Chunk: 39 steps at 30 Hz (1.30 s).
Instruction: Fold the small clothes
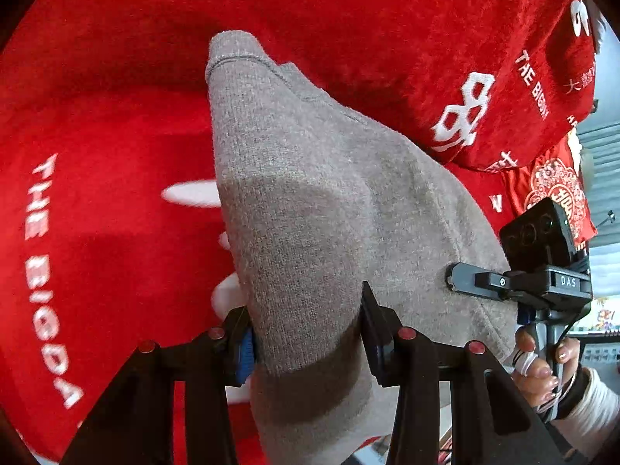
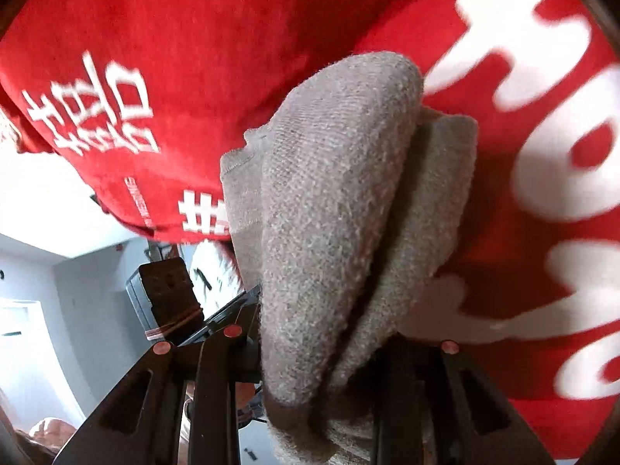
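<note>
**Grey knit garment held up between both grippers over the red cloth**

Your left gripper [image 1: 306, 333] is clamped on the near edge of the grey knit garment [image 1: 310, 193]; the fabric fills the gap between its two fingers [image 1: 372, 329], pinched by the blue pads. From there the garment runs away from you, and its stitched hem is the far tip, hanging above the red cloth [image 1: 97, 97] with white lettering that fills the background.

Your right gripper [image 2: 321, 387] grips a bunched, folded part of the same grey knit garment [image 2: 329, 232], which drapes over its fingers and hides their tips. In the left wrist view that gripper's black fingers meet the garment's right edge, with your hand [image 1: 542, 368] on the handle at the near right. The red cloth [image 2: 193, 19] lies behind here too.
</note>
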Motion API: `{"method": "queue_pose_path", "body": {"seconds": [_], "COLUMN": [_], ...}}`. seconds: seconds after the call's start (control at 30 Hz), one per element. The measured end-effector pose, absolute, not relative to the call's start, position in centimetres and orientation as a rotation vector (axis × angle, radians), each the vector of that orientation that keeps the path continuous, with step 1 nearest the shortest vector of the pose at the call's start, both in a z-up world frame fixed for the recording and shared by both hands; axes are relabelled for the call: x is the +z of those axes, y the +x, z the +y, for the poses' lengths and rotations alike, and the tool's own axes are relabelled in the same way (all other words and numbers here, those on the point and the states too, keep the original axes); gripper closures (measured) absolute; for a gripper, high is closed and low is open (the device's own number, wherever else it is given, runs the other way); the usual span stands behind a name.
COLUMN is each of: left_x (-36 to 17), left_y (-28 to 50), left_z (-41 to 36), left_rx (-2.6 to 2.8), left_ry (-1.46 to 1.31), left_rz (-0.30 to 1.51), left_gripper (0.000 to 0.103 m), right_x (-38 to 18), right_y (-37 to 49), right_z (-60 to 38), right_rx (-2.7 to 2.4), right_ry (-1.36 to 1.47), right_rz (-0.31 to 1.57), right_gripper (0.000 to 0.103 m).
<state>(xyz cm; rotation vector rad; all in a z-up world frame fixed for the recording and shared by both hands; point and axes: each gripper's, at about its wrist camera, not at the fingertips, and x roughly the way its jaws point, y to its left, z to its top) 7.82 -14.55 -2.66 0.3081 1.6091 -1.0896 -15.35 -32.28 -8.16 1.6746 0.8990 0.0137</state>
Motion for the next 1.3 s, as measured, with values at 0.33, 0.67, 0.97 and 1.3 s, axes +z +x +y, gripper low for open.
{"method": "queue_pose_path", "body": {"seconds": [0.33, 0.67, 0.97, 1.3], "left_x": [-6.8, -5.2, -7.8, -6.2], "left_y": [11.1, 15.4, 11.8, 11.4], "left_z": [-4.3, 0.9, -0.9, -0.1], "left_rx": [-0.875, -0.734, -0.725, -0.67], "left_ry": [0.399, 0.34, 0.478, 0.559], "left_rz": [1.653, 1.525, 1.475, 1.438], "left_gripper": [0.057, 0.055, 0.039, 0.036], "right_x": [-12.5, -7.4, -7.6, -4.1], "right_y": [-9.6, -9.6, -8.0, -13.3], "right_z": [-24.2, -25.1, -22.3, -23.0], "right_rx": [-0.068, -0.28, -0.461, -0.576], "right_ry": [1.595, 1.234, 0.802, 1.023], "right_rz": [1.137, 1.215, 1.389, 1.317], "right_gripper": [0.068, 0.08, 0.079, 0.084]}}
